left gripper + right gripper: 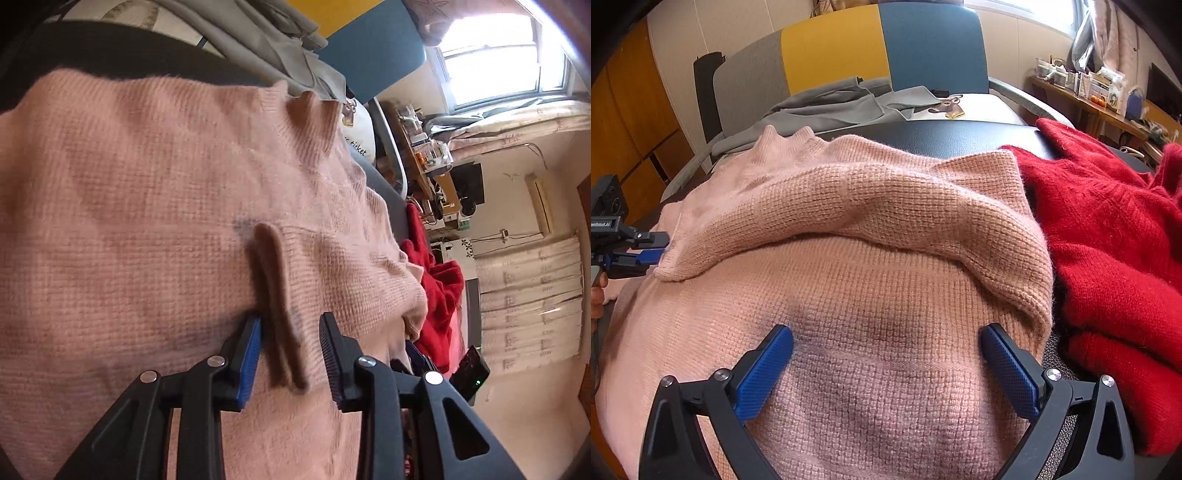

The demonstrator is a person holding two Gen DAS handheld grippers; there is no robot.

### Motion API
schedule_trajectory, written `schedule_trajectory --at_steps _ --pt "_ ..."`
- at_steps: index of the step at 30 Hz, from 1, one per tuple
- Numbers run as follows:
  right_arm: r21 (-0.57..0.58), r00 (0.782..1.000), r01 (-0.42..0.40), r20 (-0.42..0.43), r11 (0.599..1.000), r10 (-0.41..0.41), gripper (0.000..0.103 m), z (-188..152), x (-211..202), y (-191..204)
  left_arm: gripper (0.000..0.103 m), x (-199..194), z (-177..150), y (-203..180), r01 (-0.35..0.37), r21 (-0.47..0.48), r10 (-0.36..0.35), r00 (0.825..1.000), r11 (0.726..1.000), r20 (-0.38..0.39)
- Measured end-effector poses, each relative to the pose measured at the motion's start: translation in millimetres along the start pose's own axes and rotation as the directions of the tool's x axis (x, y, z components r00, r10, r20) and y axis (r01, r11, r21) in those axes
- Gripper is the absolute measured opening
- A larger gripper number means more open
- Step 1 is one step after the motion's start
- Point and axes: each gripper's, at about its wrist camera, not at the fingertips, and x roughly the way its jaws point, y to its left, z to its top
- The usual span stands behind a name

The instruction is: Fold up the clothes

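Observation:
A pink knit sweater (886,280) lies spread on a black padded surface (960,134), with one sleeve (886,199) folded across its body. My right gripper (886,332) hovers over the sweater's lower body, jaws wide open and nothing between them. My left gripper (659,245) sits at the sleeve's cuff end on the left. In the left wrist view the left gripper (290,350) is open, and a raised ridge of pink knit (275,295) stands loose between its fingers, close to the blue pad (249,356).
A red fluffy garment (1108,240) is heaped right beside the sweater. A grey garment (831,105) lies behind it, against a grey, yellow and blue backrest (834,48). A cluttered desk (1089,96) stands at the far right. A hand (596,299) shows at the left edge.

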Motion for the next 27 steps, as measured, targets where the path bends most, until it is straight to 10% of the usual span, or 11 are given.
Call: schedule_trajectory --at_steps 7,17,27 --pt "0.003 1.0 0.0 0.002 1.0 0.0 0.103 0 0 1 0.005 6 5 -28 -0.11 0.069 0.109 0.994 0.992 0.011" --pt "0.015 1.0 -0.017 0.007 1.0 0.017 0.103 0 -3 -3 0.004 -75 30 -58 0.115 0.052 -0.119 0.988 0.992 0.094" --pt "0.141 0.992 -0.126 0.015 0.982 0.125 0.102 5 -25 -18 0.004 -63 20 -3 -0.086 -0.018 0.087 0.994 0.996 0.066"
